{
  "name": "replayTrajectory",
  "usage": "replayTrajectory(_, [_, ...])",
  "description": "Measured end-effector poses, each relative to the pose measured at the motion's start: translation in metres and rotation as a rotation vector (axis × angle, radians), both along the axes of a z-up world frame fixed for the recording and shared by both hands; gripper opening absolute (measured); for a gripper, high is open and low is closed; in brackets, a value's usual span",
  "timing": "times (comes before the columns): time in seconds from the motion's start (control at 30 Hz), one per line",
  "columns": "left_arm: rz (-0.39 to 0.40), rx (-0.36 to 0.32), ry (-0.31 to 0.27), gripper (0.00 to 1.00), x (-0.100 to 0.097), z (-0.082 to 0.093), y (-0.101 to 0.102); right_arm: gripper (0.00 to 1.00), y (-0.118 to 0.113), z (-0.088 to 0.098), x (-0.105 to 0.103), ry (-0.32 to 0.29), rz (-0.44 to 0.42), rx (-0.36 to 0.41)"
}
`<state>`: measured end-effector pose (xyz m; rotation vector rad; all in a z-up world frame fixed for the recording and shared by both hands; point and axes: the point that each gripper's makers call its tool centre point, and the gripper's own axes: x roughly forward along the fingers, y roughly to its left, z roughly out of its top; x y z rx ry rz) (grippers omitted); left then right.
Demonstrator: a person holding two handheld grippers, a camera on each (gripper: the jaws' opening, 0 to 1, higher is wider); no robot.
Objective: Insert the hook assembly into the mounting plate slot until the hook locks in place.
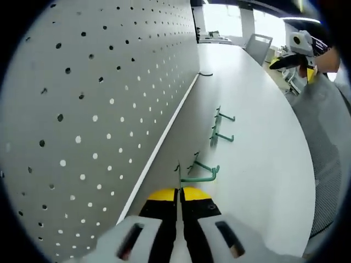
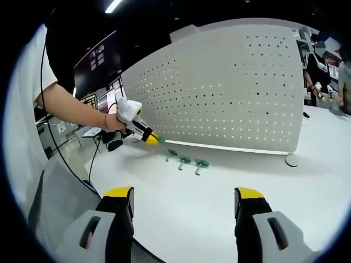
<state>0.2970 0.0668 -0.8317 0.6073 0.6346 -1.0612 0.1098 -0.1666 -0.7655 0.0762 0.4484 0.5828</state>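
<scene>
Hook pick-up under way beside the pegboard, nothing mounted yet.

Left gripper view: the left gripper (image 1: 179, 198) has its jaws pressed together at the nearest green hook (image 1: 198, 171), seemingly pinching its end; two more hooks (image 1: 221, 127) lie farther along the white table (image 1: 263, 164), just right of the pegboard (image 1: 98, 109). Right gripper view: the right gripper (image 2: 184, 204) hovers with jaws wide apart, holding nothing, well short of the hooks. Next, I judge, lift the hook and line its prongs up with the holes. No readable writing.
</scene>
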Motion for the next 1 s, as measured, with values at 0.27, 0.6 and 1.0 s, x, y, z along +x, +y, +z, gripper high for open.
replayTrajectory(0.27, [0.01,-0.057,-0.017,0.02,-0.006,0.014,-0.009,0.72,0.001,0.001,0.0,-0.005,0.004,0.0])
replayTrajectory(0.6, [0.045,-0.156,-0.077,0.02,-0.006,0.041,-0.022,0.72,0.001,0.004,0.001,-0.016,0.002,0.004])
replayTrajectory(1.0, [0.08,-0.256,-0.14,0.02,-0.015,0.066,-0.033,0.72,0.001,0.006,0.001,-0.024,0.004,0.006])
